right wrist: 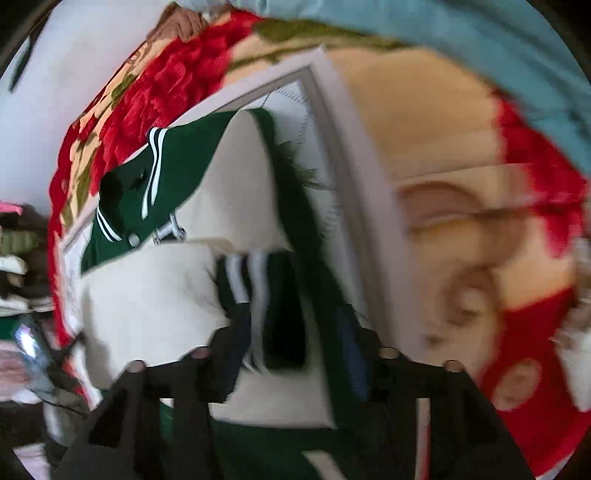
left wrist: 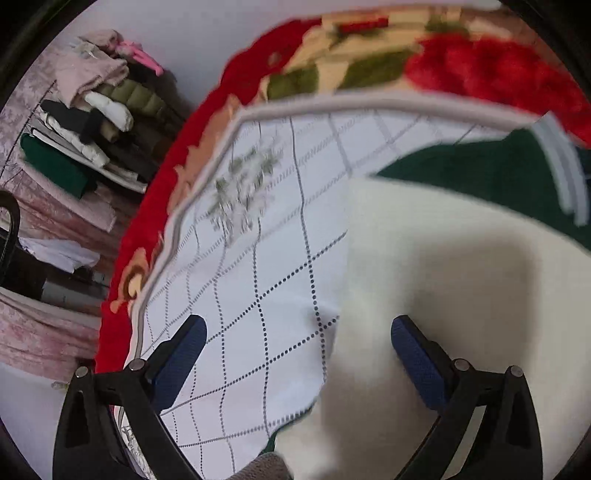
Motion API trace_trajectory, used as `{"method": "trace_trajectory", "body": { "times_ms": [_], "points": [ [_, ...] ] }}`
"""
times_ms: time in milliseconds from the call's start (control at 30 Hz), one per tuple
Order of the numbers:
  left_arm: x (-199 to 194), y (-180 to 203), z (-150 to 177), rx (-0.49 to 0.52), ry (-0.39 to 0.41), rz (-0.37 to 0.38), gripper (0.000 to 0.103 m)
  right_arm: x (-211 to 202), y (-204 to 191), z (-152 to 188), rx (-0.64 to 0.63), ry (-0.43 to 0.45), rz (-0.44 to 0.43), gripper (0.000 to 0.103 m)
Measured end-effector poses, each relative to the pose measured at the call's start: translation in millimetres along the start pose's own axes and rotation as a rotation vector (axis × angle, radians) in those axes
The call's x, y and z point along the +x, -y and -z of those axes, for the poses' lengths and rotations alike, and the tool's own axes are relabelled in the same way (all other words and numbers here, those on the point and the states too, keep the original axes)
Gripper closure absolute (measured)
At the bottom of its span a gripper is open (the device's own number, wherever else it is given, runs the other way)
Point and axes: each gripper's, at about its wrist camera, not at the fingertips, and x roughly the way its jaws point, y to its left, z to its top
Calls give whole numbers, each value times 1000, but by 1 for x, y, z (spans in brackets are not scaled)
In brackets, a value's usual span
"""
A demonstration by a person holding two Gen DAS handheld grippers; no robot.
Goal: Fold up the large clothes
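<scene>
A green varsity jacket [right wrist: 173, 162] with cream sleeves [right wrist: 236, 181] and white-striped cuffs lies on a white grid-patterned mat [left wrist: 258, 258]. In the left wrist view a cream sleeve [left wrist: 443, 277] and the green body [left wrist: 480, 170] lie to the right. My left gripper [left wrist: 299, 354] is open, its blue fingertips [left wrist: 184, 350] spread above the sleeve's edge and the mat. My right gripper [right wrist: 291, 350] is closed on the jacket's striped cuff [right wrist: 251, 280], with green and cream fabric bunched between the fingers. The view is blurred.
The mat lies on a red floral blanket [left wrist: 498, 70] that also shows in the right wrist view [right wrist: 166, 85]. A pile of folded clothes [left wrist: 96, 122] is stacked at the left by the wall. A light blue fabric [right wrist: 461, 33] spans the right view's top.
</scene>
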Motion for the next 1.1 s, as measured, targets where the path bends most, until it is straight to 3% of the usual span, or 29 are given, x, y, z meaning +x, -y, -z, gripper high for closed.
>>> {"method": "trace_trajectory", "body": {
  "times_ms": [100, 200, 300, 367, 400, 433, 567, 667, 800, 900, 1000, 1067, 1100],
  "points": [
    [-46, 2, 23, 22, 51, 31, 1, 4, -9, 40, -154, -88, 123, 51],
    [-77, 29, 65, 83, 25, 116, 1, 23, -19, 74, -261, -161, 179, 51],
    [-75, 72, 104, 167, -44, 163, 1, 42, -27, 84, -306, -176, 208, 51],
    [-65, 101, 122, 222, -58, 135, 1, 53, -28, 82, -327, -158, 284, 53],
    [-57, 115, 130, 259, -65, 104, 1, 54, -24, 78, -300, -137, 330, 63],
    [-46, 126, 137, 284, -81, 87, 1, 51, -14, 73, -249, -116, 332, 66],
    [-39, 126, 137, 273, -67, 114, 0, 39, 47, 59, 110, -98, 213, 66],
    [-39, 112, 130, 246, -112, 153, 0, 46, 73, 60, 310, -166, 113, 58],
    [-52, 68, 123, 175, -127, 182, 0, 10, 37, 68, 205, -118, 202, 55],
    [-61, 35, 133, 161, -116, 147, 0, -14, -23, 100, 68, -96, 156, 55],
    [-50, 11, 160, 209, -135, 90, 0, 18, -78, 136, 1, -245, 11, 55],
    [-38, 5, 176, 237, -172, 84, 0, 59, -108, 171, 7, -375, -85, 55],
    [-32, 1, 184, 246, -185, 83, 0, 66, -104, 201, -2, -404, -91, 54]
  ]
}}
